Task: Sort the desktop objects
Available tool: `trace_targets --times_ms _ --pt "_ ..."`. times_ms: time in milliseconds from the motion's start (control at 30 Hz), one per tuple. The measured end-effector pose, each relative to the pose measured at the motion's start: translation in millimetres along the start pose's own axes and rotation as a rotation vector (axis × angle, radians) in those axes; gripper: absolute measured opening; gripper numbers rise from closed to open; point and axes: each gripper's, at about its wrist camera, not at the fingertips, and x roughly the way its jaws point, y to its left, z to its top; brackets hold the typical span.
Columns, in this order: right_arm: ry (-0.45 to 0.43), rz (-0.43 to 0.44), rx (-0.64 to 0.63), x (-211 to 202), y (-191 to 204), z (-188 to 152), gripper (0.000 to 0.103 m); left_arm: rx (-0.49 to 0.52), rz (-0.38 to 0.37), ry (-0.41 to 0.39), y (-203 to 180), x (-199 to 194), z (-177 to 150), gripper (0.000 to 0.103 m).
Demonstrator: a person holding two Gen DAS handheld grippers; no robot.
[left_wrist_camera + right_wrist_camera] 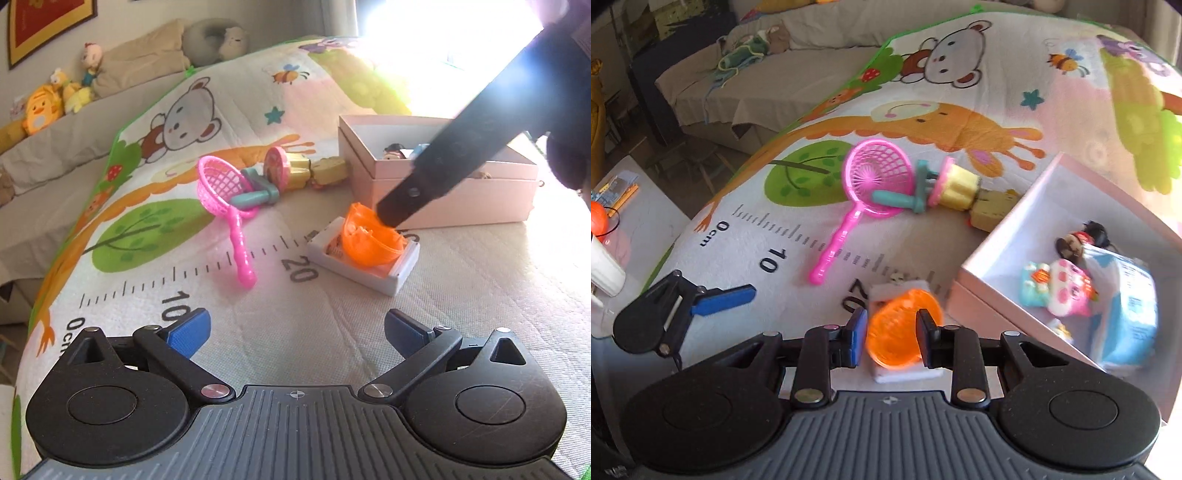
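An orange plastic basket point(900, 332) sits tilted on a small white tray point(364, 263) on the play mat. My right gripper point(892, 338) is shut on the orange basket point(369, 240), one finger on each side. My left gripper point(297, 332) is open and empty, low over the mat in front of the tray; it also shows in the right wrist view point(724, 295). A pink toy net point(221, 195), a teal toy point(258, 192) and a yellow toy point(295, 170) lie beyond. A pink box point(1004, 258) holds several small toys.
The mat point(184, 258) shows a printed ruler and cartoon animals. A sofa with plush toys point(48, 103) stands behind it. The pink box point(443, 184) stands right of the tray. A side table with a cup point(602, 266) is at far left.
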Motion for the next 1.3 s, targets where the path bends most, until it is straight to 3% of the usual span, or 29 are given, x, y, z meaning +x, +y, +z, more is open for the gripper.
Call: trace_targets --times_ms 333,533,767,1000,1167,1233,1300 --pt "-0.013 -0.092 0.228 -11 -90 -51 0.027 0.038 0.019 0.032 -16 13 11 0.103" --pt "-0.048 -0.151 0.265 -6 -106 -61 0.029 0.039 0.048 0.047 -12 23 18 0.103" --pt "-0.087 -0.105 0.17 -9 -73 -65 0.041 -0.04 0.199 0.033 24 31 29 0.103" --pt "-0.157 -0.049 -0.069 4 -3 -57 0.071 -0.158 0.274 0.078 68 24 25 0.103" --pt "-0.158 0.006 -0.069 30 13 -37 0.072 -0.15 0.269 0.077 67 20 25 0.103" --pt "-0.159 0.002 -0.069 35 15 -33 0.052 -0.144 0.264 0.076 65 18 24 0.103" --pt "-0.164 0.013 -0.055 31 11 -32 0.05 -0.143 0.259 0.074 64 17 25 0.103"
